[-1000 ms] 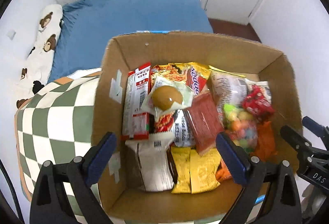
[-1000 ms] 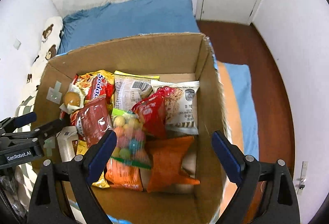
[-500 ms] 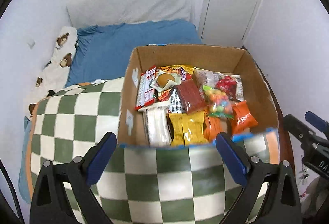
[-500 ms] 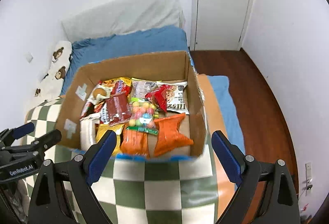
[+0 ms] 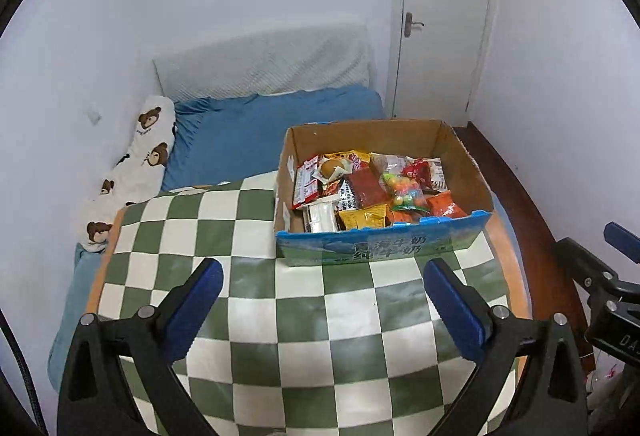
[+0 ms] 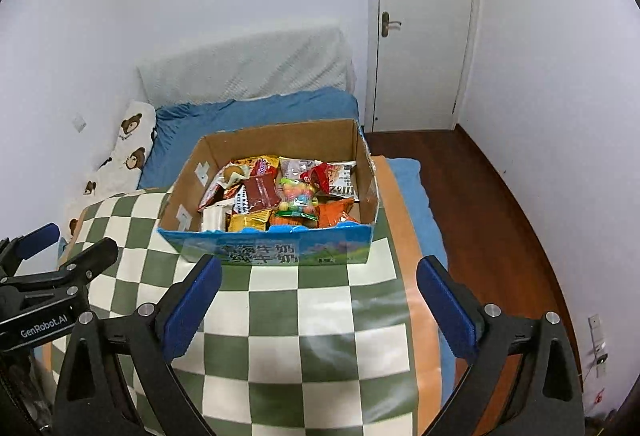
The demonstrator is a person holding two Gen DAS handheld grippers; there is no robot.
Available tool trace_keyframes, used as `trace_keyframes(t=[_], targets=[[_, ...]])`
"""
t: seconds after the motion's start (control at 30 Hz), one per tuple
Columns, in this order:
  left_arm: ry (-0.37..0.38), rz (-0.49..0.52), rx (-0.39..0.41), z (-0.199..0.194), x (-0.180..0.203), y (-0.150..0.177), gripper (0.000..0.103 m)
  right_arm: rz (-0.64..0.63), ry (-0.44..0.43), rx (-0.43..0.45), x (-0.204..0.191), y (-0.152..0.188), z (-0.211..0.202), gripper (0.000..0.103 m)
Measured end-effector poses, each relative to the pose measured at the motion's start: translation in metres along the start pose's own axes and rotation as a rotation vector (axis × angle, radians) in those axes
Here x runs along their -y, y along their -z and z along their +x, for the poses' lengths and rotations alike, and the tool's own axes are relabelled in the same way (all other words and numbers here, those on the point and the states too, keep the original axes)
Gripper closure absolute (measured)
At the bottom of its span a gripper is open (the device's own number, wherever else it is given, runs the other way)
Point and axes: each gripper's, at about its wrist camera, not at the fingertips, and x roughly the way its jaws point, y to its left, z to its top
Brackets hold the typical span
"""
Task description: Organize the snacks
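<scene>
A cardboard box with a blue printed front stands on a green-and-white checkered cloth; it also shows in the right wrist view. It is full of snack packets: red, yellow, orange, white, and a bag of coloured candy. My left gripper is open and empty, well back from the box. My right gripper is open and empty, also back from the box front.
A bed with a blue sheet and a bear-print pillow lies behind the cloth. A white door and dark wood floor are at the right. The other gripper shows at each view's edge.
Both grippers have pulled back and up from over the box; the box now looks small and far, and the whole room shows. Both stay open and empty.
</scene>
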Motion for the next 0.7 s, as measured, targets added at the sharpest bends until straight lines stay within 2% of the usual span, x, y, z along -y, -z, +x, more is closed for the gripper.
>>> trace_keyframes(t=[0.43, 0.7], targets=[[-0.020, -0.031, 0.084, -0.074, -0.007, 0.018, 0.000, -0.025, -0.012, 0.114, -0.008, 0.009, -0.094, 0.002], [-0.024, -0.031, 0.098, -0.084, -0.007, 0.019, 0.000, -0.036, -0.023, 0.140, -0.013, 0.011, -0.119, 0.002]])
